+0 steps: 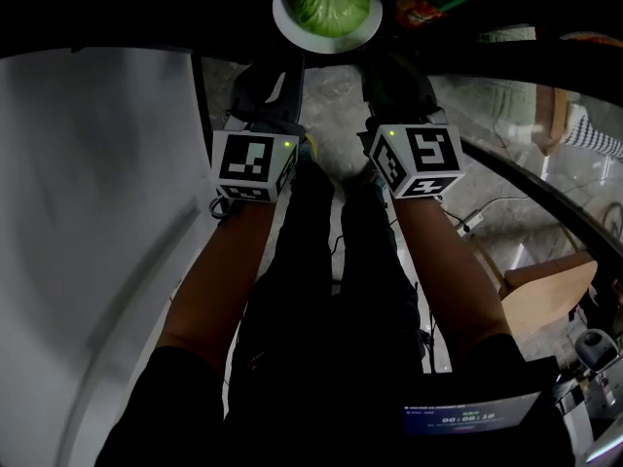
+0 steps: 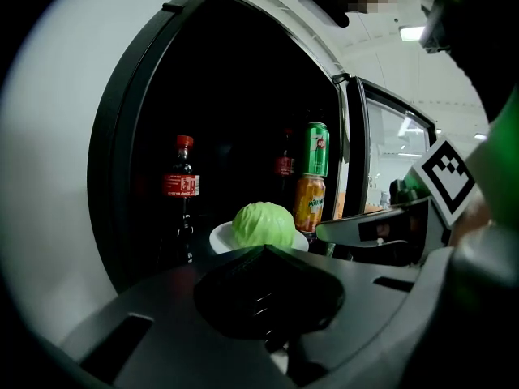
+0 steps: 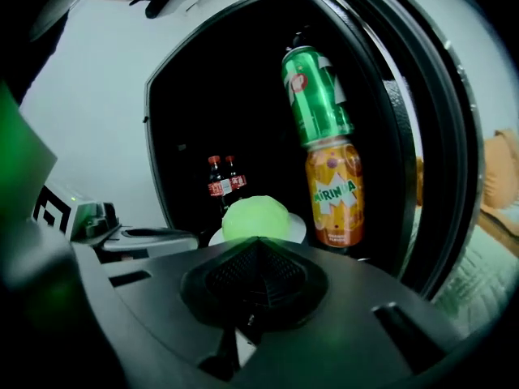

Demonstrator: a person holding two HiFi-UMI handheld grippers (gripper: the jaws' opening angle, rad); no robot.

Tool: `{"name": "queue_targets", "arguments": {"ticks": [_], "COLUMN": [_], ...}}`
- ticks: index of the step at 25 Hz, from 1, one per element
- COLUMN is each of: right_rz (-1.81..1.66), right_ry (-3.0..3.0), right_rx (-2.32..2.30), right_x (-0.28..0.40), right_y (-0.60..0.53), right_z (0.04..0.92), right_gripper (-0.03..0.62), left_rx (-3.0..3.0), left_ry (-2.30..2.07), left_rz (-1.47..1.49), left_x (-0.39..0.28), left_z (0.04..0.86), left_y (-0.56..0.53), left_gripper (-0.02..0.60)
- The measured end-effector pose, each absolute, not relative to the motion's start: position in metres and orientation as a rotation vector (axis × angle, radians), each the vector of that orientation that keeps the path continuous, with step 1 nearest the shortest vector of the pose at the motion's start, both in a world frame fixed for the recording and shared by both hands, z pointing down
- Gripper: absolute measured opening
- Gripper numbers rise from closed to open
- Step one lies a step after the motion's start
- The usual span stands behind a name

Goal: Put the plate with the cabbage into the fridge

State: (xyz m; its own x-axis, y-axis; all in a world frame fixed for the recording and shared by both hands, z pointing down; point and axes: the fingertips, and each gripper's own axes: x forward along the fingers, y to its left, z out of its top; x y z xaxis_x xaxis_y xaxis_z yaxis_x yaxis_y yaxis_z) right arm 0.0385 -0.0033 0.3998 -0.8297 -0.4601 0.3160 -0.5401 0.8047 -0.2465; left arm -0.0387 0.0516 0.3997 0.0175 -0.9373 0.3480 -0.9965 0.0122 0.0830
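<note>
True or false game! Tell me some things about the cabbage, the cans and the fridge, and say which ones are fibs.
1. The cabbage sits on a white plate. True.
2. The fridge is shut. False: it stands open, and its dark inside shows.
3. The green can stands on top of the orange can. True.
4. The cola bottles have blue caps. False: the caps are red.
5. The left gripper and the right gripper each have their jaws closed at the plate's rim. True.
</note>
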Motion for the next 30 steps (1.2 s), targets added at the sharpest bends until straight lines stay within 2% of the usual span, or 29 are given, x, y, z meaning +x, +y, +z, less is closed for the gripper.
{"name": "queue_targets", "arguments": {"ticks": [30], "right_rz": [0.412], "right_ry": [-2.754], "right_rx": [0.722], "right_x": [0.019], "right_y": [-0.006], "right_z": [0.42], "right_gripper": [0.006], "left_rx": [1.973], "left_ry": [-1.938], "left_rz": [0.277], "left_x": [-0.045], "left_z": [0.415], "left_y": [0.03], "left_gripper": [0.005]}}
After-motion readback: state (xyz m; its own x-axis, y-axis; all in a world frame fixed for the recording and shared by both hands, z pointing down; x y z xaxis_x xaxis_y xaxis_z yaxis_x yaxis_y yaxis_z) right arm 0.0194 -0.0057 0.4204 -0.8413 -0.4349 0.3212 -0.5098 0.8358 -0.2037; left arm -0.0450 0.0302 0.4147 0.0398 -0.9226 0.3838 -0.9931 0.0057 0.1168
